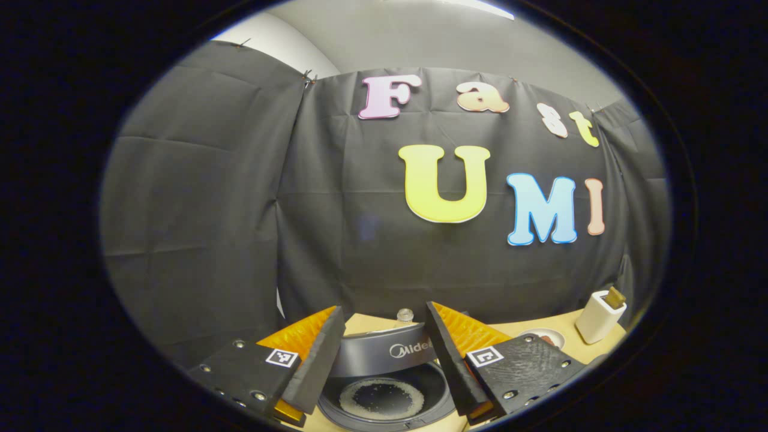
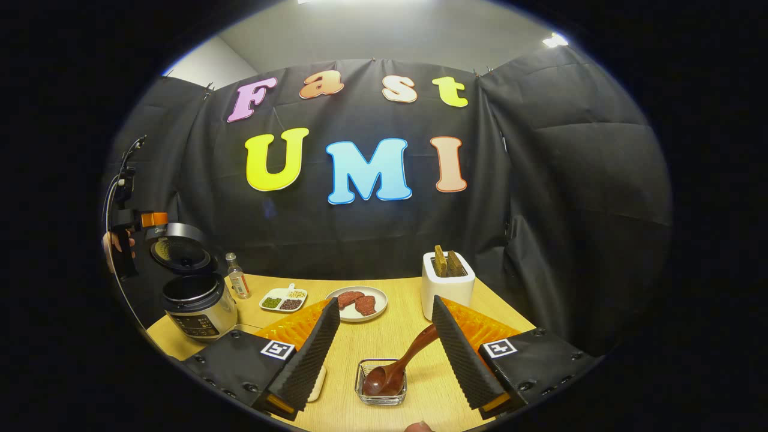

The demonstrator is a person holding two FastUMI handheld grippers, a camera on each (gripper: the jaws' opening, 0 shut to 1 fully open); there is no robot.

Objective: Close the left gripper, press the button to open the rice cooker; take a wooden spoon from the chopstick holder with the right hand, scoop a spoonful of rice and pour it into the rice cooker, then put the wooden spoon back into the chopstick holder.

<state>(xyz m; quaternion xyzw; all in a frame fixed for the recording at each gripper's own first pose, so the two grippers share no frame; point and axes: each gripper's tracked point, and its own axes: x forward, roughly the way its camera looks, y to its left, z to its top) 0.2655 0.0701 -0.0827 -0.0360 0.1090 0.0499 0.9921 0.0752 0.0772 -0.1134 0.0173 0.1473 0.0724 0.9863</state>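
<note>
The rice cooker [image 2: 201,306] stands at the table's left end with its lid [image 2: 180,252] raised. My left gripper [image 1: 384,309] hangs open just above the cooker's inner pot [image 1: 384,399], which has a ring of pale grains on its bottom. A hand holds that gripper [image 2: 129,237] beside the lid. The wooden spoon [image 2: 393,372] rests with its bowl in a small glass dish [image 2: 362,391]. Its handle leans up against the inner side of my right gripper's far finger. My right gripper [image 2: 384,303] is open around the dish. The white chopstick holder [image 2: 447,288] stands behind, with wooden utensils in it.
A plate of red slices [image 2: 357,303], a small three-part tray of grains [image 2: 284,299] and a little bottle [image 2: 238,282] sit between the cooker and the holder. In the left gripper view the holder [image 1: 600,315] and plate [image 1: 543,337] lie to the right.
</note>
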